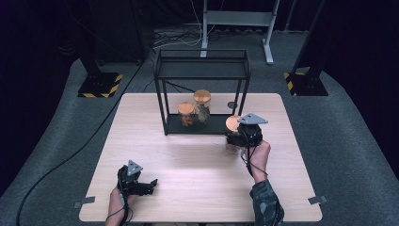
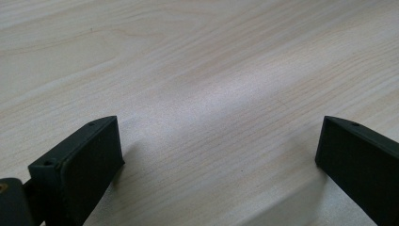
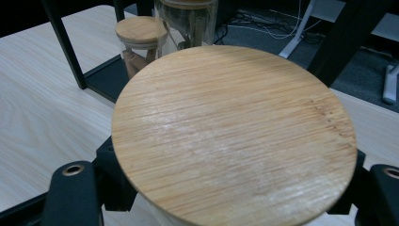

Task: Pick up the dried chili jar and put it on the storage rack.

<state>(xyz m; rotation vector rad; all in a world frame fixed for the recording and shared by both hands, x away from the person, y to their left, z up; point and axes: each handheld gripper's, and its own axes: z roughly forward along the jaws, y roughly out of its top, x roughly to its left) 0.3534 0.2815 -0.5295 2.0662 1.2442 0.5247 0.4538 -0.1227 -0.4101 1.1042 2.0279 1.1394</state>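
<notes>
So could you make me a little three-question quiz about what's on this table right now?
1. True or false: the right gripper is closed around a jar with a wooden lid.
2. How many jars stand on the bottom shelf of the black rack?
3. What lies between the jaws of the left gripper: A) a jar, B) a lid, C) bare tabletop?

Key: 1 true. 2 two: a short jar and a tall jar. 3 C.
</notes>
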